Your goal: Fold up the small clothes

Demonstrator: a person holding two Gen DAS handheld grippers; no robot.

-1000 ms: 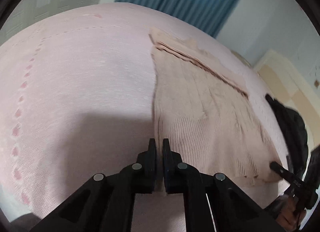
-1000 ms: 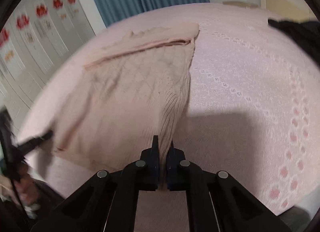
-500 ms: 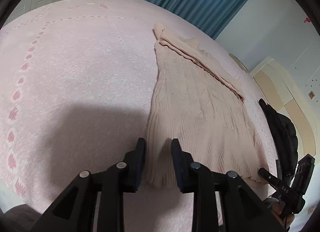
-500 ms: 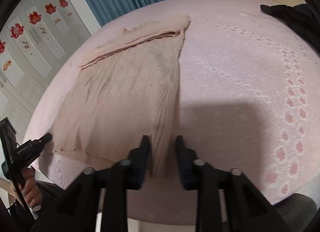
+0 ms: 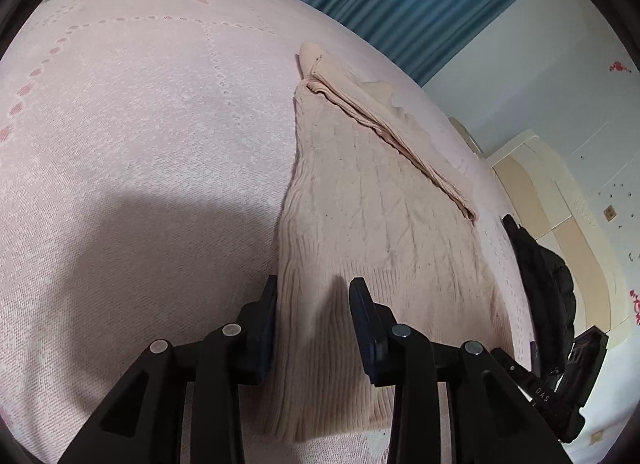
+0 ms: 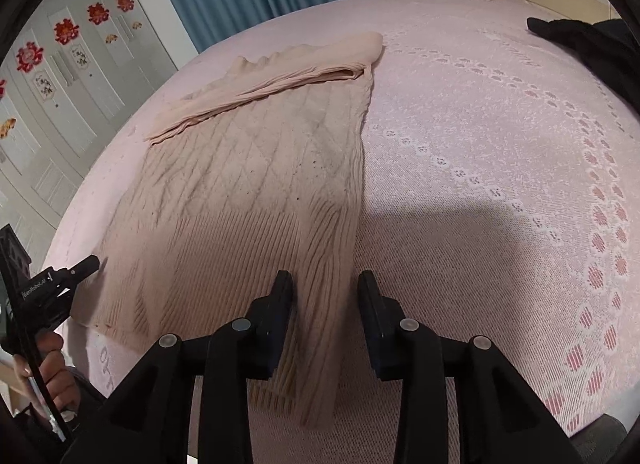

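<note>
I see a bed (image 5: 140, 135) covered by a pink spread with darker pink flower borders. Behind it hang blue curtains (image 5: 400, 3) in vertical pleats. On my left, white wardrobe doors (image 6: 60, 75) carry red flower stickers (image 6: 66, 31). On my right stands cream furniture (image 5: 560, 215) against a pale wall (image 5: 560, 83). Light from behind me casts a soft shadow across the spread.
</note>
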